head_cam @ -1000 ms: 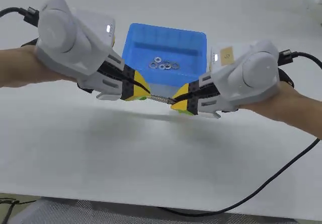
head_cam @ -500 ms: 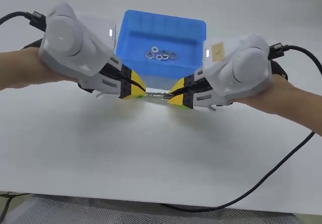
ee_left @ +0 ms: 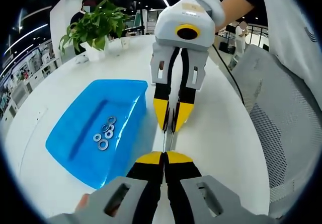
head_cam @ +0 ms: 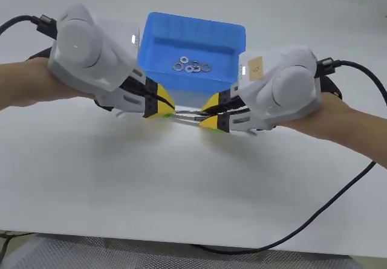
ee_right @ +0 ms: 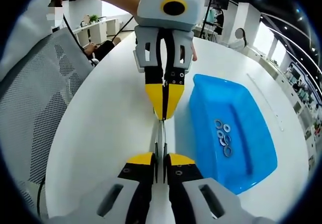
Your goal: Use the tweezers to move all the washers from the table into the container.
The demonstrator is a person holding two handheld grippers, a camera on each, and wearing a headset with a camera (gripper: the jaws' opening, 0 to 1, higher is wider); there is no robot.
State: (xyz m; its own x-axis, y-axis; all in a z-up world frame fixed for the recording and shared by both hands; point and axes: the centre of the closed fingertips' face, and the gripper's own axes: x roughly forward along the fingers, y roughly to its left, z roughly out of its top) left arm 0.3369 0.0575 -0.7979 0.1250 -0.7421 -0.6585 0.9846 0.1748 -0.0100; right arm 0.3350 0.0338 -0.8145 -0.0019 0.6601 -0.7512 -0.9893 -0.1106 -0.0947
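Note:
A pair of thin metal tweezers (head_cam: pixel 188 116) hangs level above the white table, held at both ends. My left gripper (head_cam: pixel 164 107) is shut on one end and my right gripper (head_cam: pixel 207 116) is shut on the other, with their yellow tips facing each other. Just behind them stands the blue container (head_cam: pixel 193 19) with several washers (head_cam: pixel 190 67) on its floor. The left gripper view has my left gripper (ee_left: pixel 164 156), the tweezers (ee_left: pixel 167 141), the right gripper (ee_left: pixel 171 118), the container (ee_left: pixel 75 143) and the washers (ee_left: pixel 104 133). The right gripper view has my right gripper (ee_right: pixel 160 159), the tweezers (ee_right: pixel 161 136), the container (ee_right: pixel 246 148) and the washers (ee_right: pixel 223 136).
Black cables (head_cam: pixel 338 190) trail from both grippers across the white table (head_cam: pixel 181 184). A potted plant (ee_left: pixel 93 30) stands at the far end of the table. A mesh chair (ee_right: pixel 30 98) sits beside the table edge.
The right gripper has drawn a little closer to the left one, shortening the visible stretch of tweezers. The camera has tilted, so the container sits higher in the picture.

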